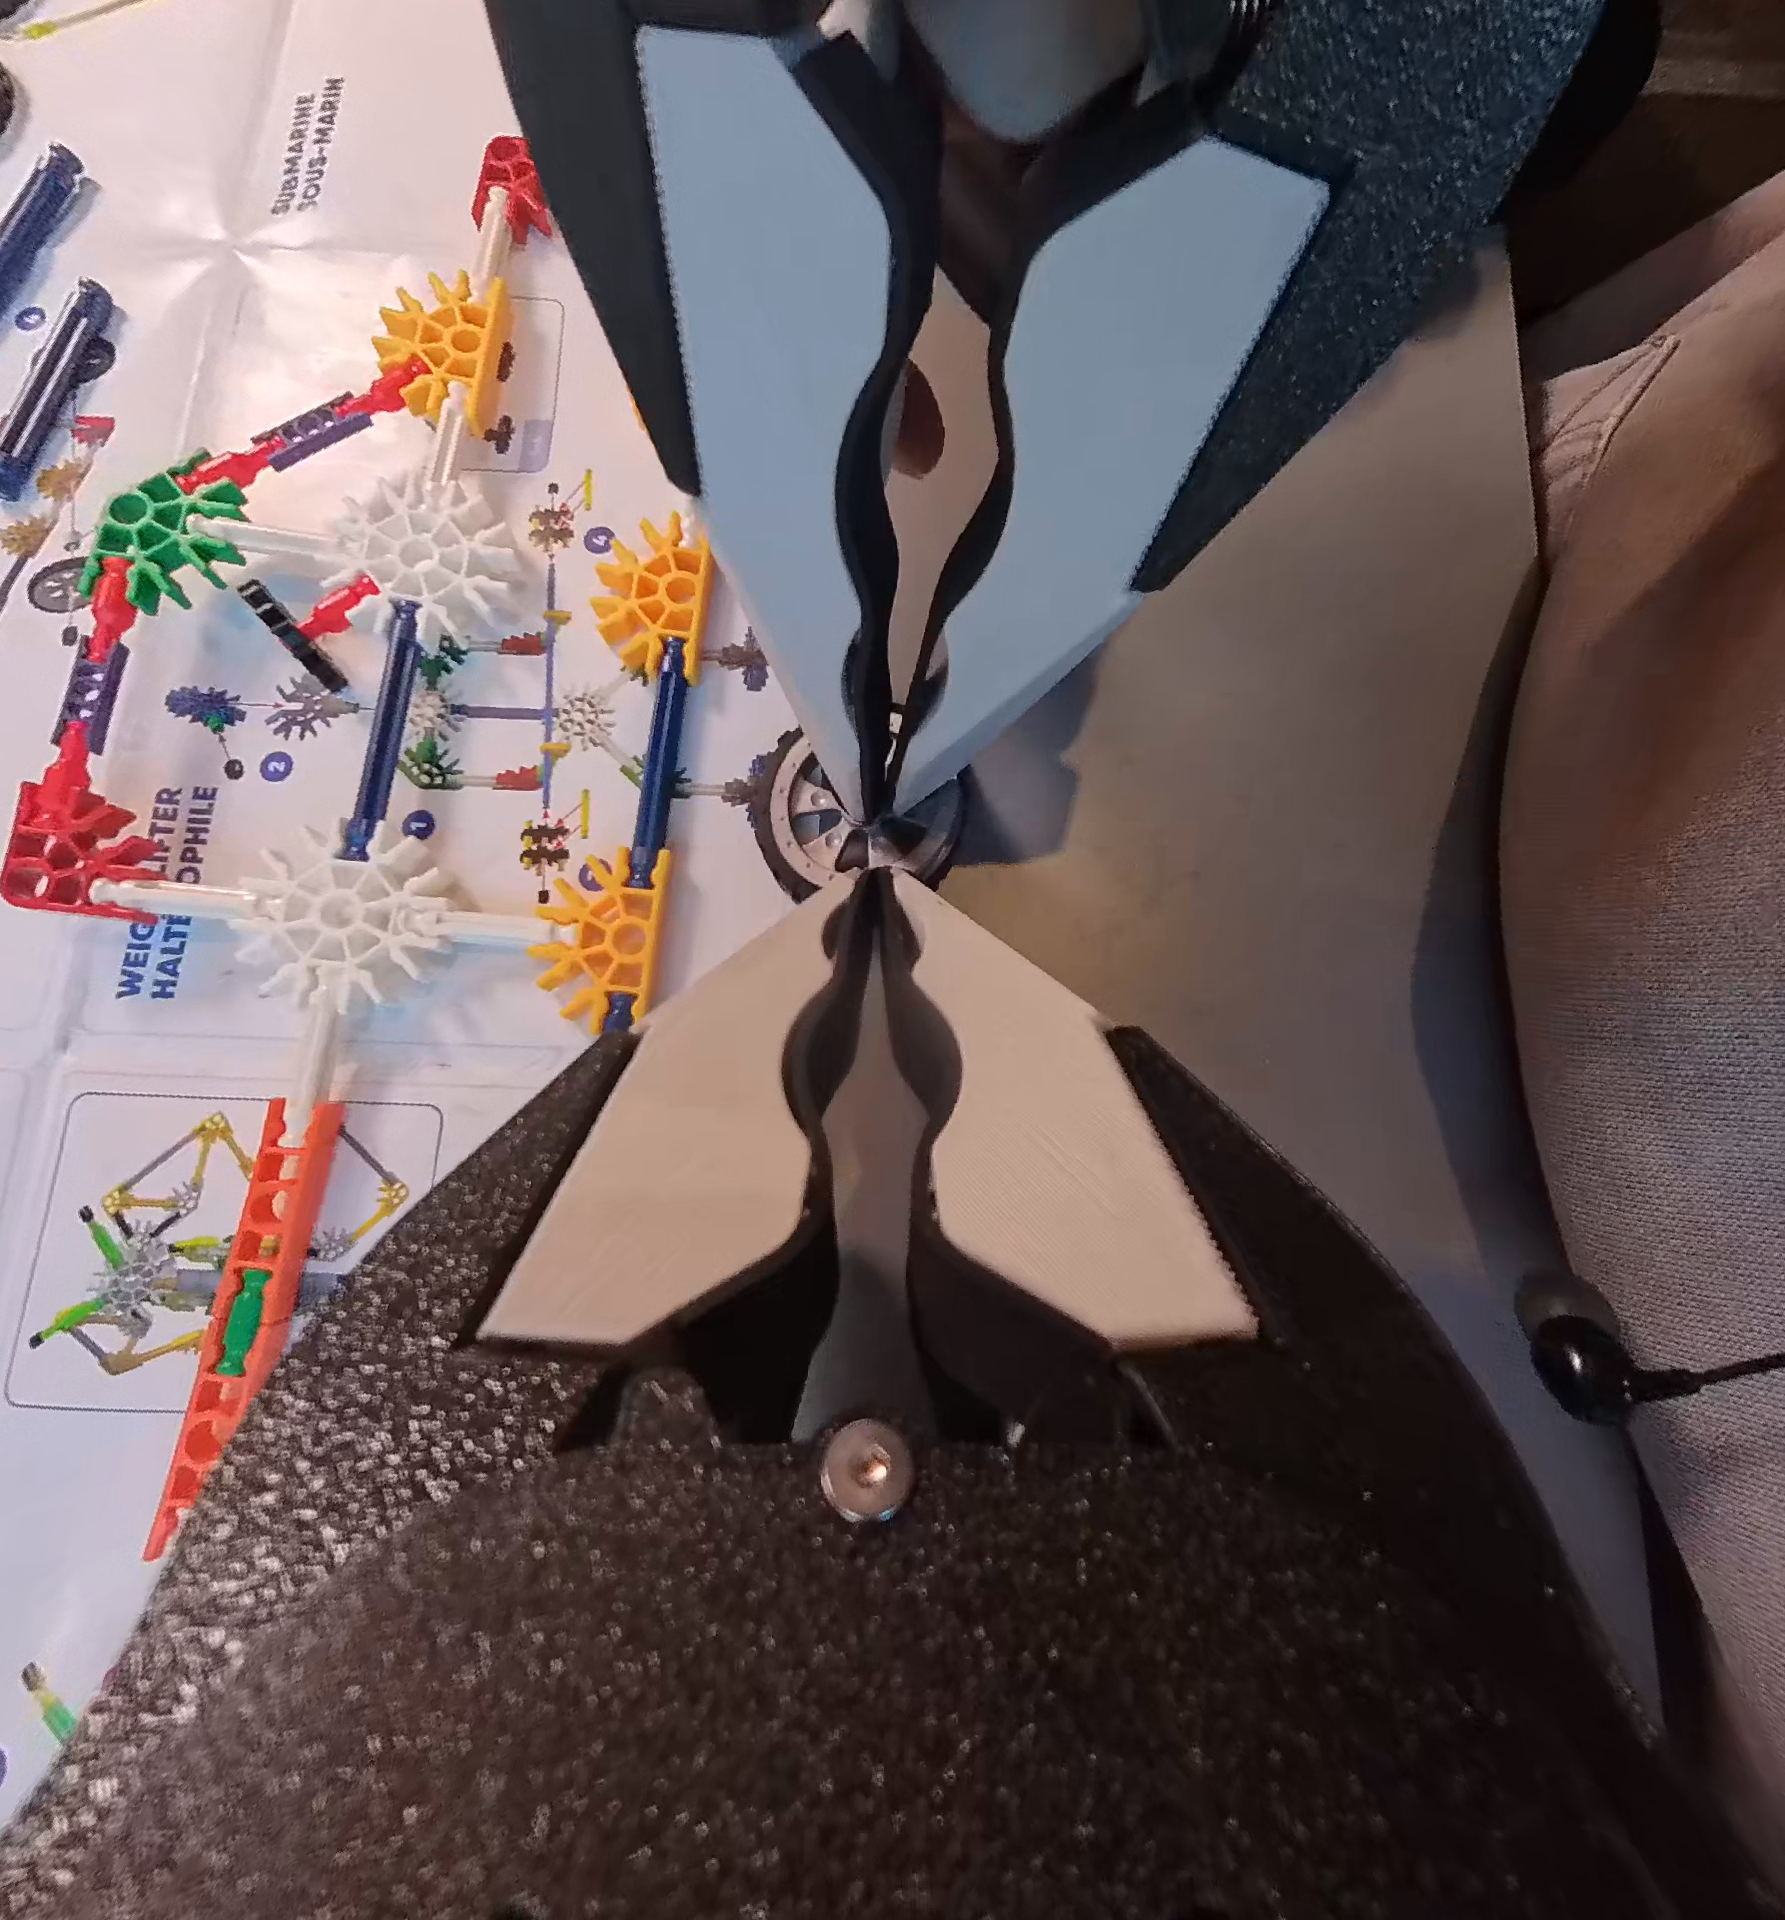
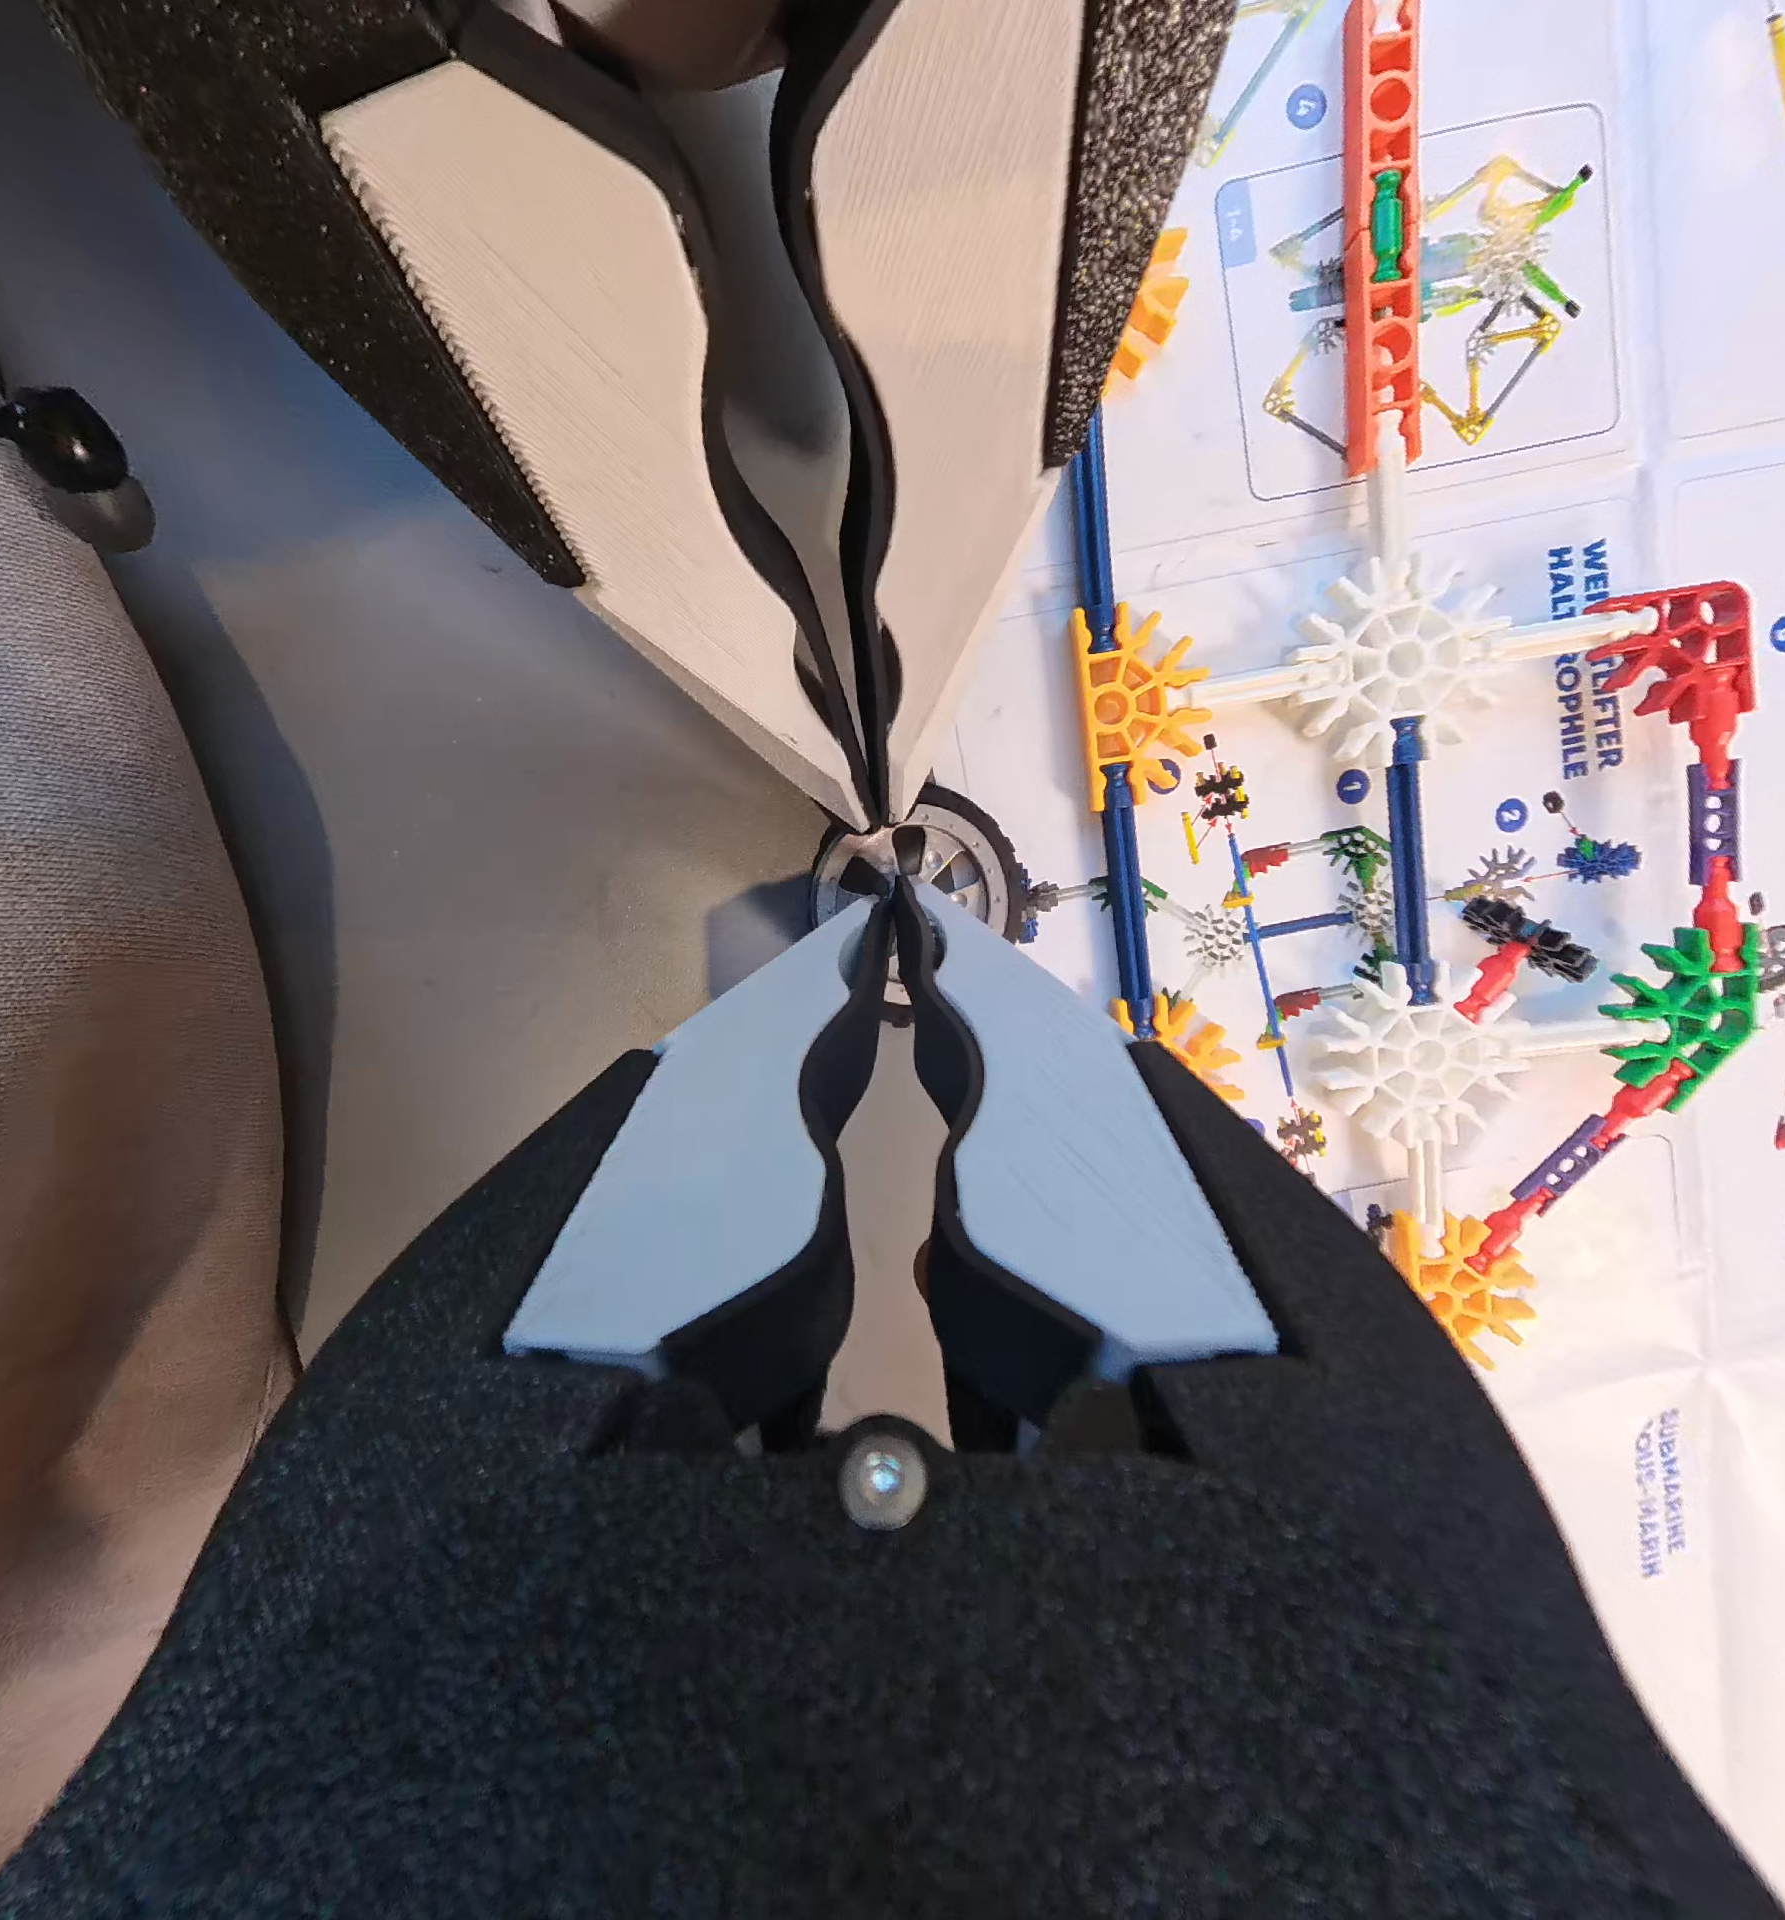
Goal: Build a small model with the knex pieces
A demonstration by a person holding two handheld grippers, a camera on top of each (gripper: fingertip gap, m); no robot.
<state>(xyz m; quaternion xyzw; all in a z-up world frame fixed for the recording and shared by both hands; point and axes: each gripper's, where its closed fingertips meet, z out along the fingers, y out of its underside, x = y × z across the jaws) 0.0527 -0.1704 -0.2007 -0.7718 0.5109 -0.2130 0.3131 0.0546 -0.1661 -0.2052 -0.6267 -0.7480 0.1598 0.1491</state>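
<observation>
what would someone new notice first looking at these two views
Two grippers meet tip to tip at the centre, the left gripper and the right gripper, both closed over a small wheel at the instruction sheet's edge. On that sheet lies a bright construction-toy frame of white, yellow, red and green connectors.

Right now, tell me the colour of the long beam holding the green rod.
Orange beam, clearest in the right wrist view.

2 white connectors (image 1: 420,545), 3 yellow (image 1: 446,348), 1 wheel (image 1: 815,821).
</observation>
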